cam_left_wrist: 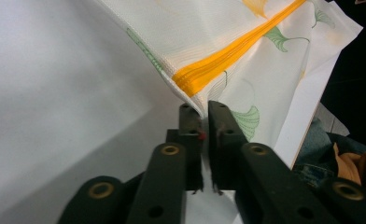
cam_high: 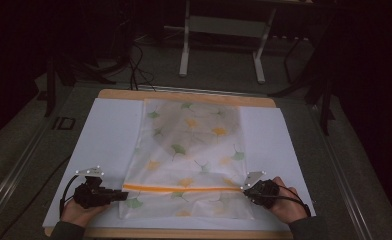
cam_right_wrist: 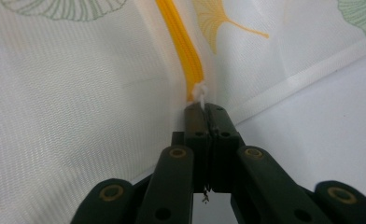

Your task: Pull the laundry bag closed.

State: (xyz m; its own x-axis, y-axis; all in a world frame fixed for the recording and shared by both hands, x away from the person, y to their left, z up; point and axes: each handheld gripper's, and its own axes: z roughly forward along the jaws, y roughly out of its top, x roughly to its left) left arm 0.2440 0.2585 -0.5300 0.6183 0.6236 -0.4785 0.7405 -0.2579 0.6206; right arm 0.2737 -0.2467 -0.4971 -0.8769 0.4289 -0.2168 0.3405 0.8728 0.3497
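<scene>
A white cloth [cam_high: 189, 150] printed with green and yellow ginkgo leaves lies flat on a white sheet [cam_high: 109, 135]. An orange stripe [cam_high: 184, 189] crosses the cloth near its front edge. My left gripper [cam_high: 124, 194] is at the stripe's left end. In the left gripper view its jaws [cam_left_wrist: 203, 108] pinch the lifted cloth edge [cam_left_wrist: 246, 42] just below the orange stripe [cam_left_wrist: 228, 56]. My right gripper [cam_high: 245, 189] is at the stripe's right end. There its jaws [cam_right_wrist: 204, 109] are shut on the cloth's edge [cam_right_wrist: 78, 93], where the orange stripe [cam_right_wrist: 181, 46] ends in a few white threads.
The white sheet rests on a wooden tabletop [cam_high: 184, 95] whose rim shows at the back and front. Behind the table stands a light metal frame [cam_high: 185, 50], with cables [cam_high: 139, 70] on the dark floor. A person's knee in jeans [cam_left_wrist: 316, 154] is beyond the table edge.
</scene>
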